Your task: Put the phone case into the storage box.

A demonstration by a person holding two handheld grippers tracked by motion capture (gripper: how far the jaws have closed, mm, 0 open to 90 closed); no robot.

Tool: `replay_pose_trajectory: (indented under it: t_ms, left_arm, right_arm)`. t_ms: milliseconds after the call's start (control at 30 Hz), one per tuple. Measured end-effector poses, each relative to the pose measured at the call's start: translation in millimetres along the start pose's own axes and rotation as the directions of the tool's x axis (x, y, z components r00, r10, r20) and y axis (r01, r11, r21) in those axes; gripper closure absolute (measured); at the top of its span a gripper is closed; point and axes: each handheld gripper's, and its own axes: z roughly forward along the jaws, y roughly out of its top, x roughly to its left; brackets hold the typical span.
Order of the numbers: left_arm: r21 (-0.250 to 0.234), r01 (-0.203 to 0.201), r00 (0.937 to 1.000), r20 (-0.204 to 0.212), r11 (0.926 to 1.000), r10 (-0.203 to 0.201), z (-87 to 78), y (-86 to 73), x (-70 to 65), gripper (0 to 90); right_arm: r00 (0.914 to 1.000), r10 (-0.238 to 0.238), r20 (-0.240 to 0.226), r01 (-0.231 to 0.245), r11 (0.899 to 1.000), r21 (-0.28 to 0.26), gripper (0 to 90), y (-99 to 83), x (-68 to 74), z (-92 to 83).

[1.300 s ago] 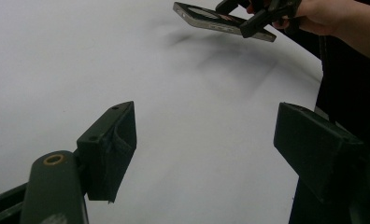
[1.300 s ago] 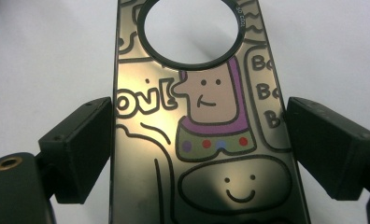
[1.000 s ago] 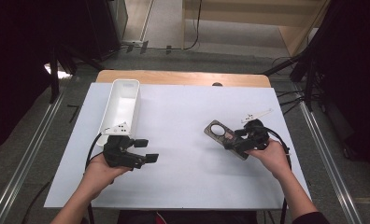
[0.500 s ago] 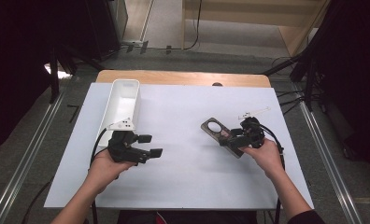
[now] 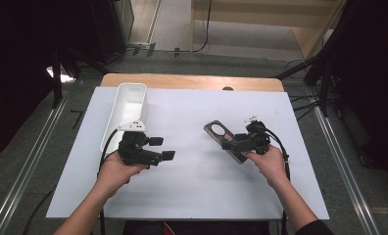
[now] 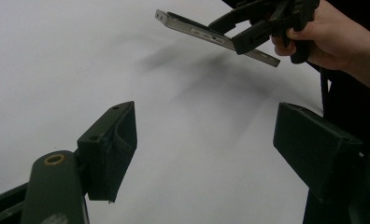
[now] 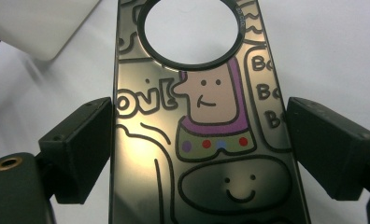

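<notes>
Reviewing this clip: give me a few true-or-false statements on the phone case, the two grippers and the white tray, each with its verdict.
1. The right gripper has the phone case between its jaws. True.
2. The left gripper holds the case too. False: its jaws stand open with nothing between them.
3. The case is lifted off the white table sheet. True, by the left gripper view.
4. The white tray lies by the right hand. False: it lies on the left, beyond the left gripper.
5. The case is plain. False: it bears cartoon drawings and a round hole.
</notes>
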Motion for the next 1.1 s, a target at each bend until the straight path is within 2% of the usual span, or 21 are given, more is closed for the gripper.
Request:
replay_pose_trajectory:
  t_ms: [233, 333, 567, 700, 1100]
  left_arm:
    - [0.021, -0.008, 0.9999, 0.008, 0.9997, 0.007, 9.7, 3.6, 1.1, 21.7]
    - [0.021, -0.01, 0.9999, 0.01, 0.9997, 0.01, 12.6, 6.0, 0.2, 21.6]
    - [0.02, 0.004, 0.9999, 0.011, 0.9998, -0.004, 20.6, 13.1, -1.2, 21.6]
    - [0.018, 0.002, 1.0, -0.003, 0.9998, -0.002, 24.5, 17.3, -1.6, 21.6]
    - [0.01, 0.079, 0.9967, -0.018, 0.9968, -0.079, 35.7, 28.4, 8.4, 21.9]
  right_arm:
    - [0.9997, 0.019, 0.012, -0.019, 1.0, 0.001, 10.0, 2.0, 4.5, 5.1]
    - [0.999, 0.045, -0.001, -0.045, 0.999, -0.019, 10.0, 3.6, 5.7, 8.3]
    - [0.9981, 0.061, -0.001, -0.061, 0.997, -0.054, 10.0, 6.4, 8.2, 12.3]
    - [0.9962, 0.086, -0.011, -0.087, 0.992, -0.088, 10.0, 9.4, 10.1, 15.9]
    - [0.9945, 0.105, 0.001, -0.104, 0.989, -0.101, 9.9, 11.2, 14.1, 21.0]
